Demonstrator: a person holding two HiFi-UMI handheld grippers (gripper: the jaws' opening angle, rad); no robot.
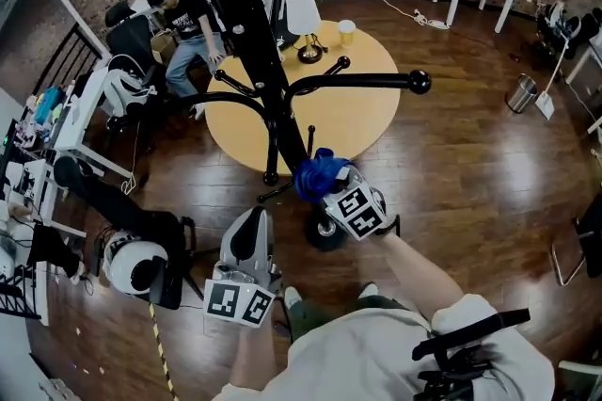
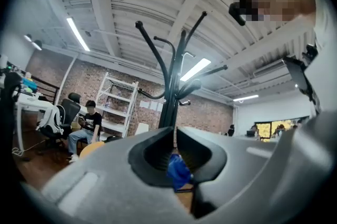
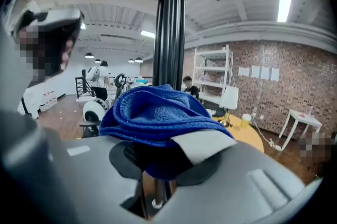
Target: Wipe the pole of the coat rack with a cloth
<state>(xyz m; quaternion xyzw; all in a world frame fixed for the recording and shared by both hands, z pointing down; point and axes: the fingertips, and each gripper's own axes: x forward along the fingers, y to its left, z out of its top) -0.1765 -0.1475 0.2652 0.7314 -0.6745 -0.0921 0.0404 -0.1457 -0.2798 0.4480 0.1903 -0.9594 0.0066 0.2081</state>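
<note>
Bunching forward out of the right gripper (image 3: 158,165), a blue cloth (image 3: 150,112) is held clamped between its fingers (image 3: 118,157), with several folded layers and a pale tag pinched in the grip. Directly beyond those fingers the black pole (image 3: 169,28) of the coat rack is seen rising. The cloth appears to be pressed against it low down, just above the round base (image 1: 326,230), though actual contact cannot be confirmed. The left gripper (image 2: 175,136) is held to the left of the right fingers, apart from the pole, and its own fingers (image 2: 147,157) are drawn together with nothing between them.

The cloth is judged light, soft and thick, so it can be expected to squash and wrap partly round the pole. It could be dragged out of the grip if rubbed hard, so a hold deep on the folded bunch is thought best. The pole is judged stiff, smooth and probably slippery, and the rack is tall on a small base, so sideways pressure could rock it. A steadying hold on the pole by the left fingers is suggested.
</note>
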